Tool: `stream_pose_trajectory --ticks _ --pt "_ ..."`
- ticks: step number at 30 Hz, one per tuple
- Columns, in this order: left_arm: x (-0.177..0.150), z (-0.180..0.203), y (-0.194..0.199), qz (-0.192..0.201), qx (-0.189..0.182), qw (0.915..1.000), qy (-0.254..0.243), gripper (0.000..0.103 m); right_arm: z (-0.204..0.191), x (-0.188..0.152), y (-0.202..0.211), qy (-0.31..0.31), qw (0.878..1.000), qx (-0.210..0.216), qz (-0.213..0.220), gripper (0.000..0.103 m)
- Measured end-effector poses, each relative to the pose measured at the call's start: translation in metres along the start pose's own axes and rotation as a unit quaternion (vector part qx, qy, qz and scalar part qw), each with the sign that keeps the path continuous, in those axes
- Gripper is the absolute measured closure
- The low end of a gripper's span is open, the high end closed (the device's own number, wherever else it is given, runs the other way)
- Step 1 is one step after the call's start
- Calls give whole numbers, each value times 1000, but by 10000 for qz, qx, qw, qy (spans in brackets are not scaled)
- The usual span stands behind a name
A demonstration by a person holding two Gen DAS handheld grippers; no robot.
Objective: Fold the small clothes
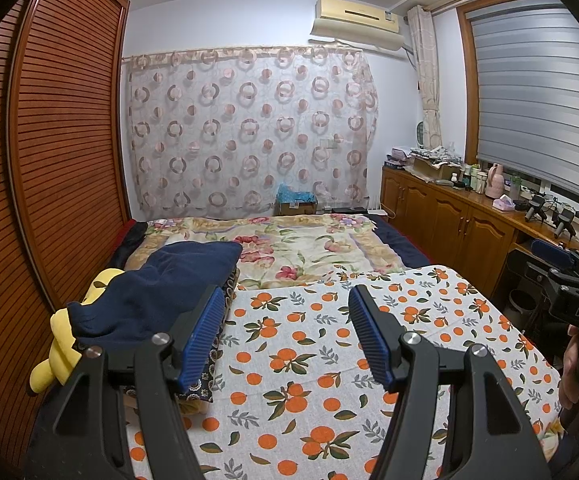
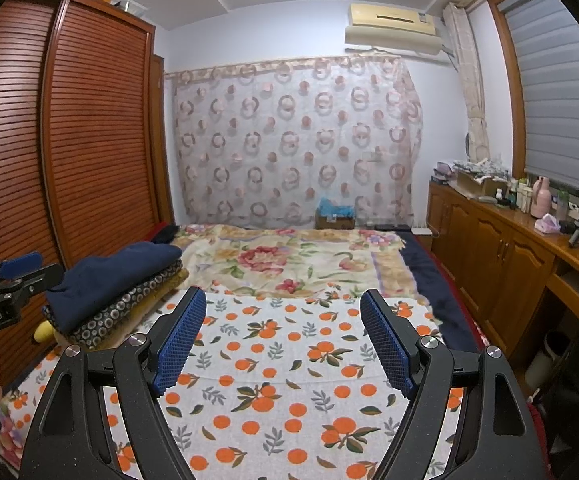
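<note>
A stack of folded clothes lies at the left of the bed: a navy garment on top, a dark circle-patterned one under it, yellow pieces beneath. My left gripper is open and empty, held above the orange-print cloth just right of the stack. My right gripper is open and empty above the same cloth. Each gripper shows at the other view's edge: the right gripper's body in the left wrist view, the left gripper's body in the right wrist view.
A floral blanket covers the far bed. A slatted wooden wardrobe stands at the left. Wooden cabinets with bottles and clutter run along the right under the window. A curtain hangs on the back wall.
</note>
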State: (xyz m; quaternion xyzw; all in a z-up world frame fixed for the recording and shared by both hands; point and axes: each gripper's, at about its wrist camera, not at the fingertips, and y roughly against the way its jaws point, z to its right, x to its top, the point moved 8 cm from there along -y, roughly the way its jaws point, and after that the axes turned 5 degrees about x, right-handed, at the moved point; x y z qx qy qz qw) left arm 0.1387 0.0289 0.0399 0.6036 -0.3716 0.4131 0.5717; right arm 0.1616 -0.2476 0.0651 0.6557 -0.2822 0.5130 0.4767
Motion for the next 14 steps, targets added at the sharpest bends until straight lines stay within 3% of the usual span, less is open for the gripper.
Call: stream_pose_trajectory --ticks 14 --pt "-1 -1 0 2 4 10000 -6 38 1 -1 0 -10 10000 -4 7 21"
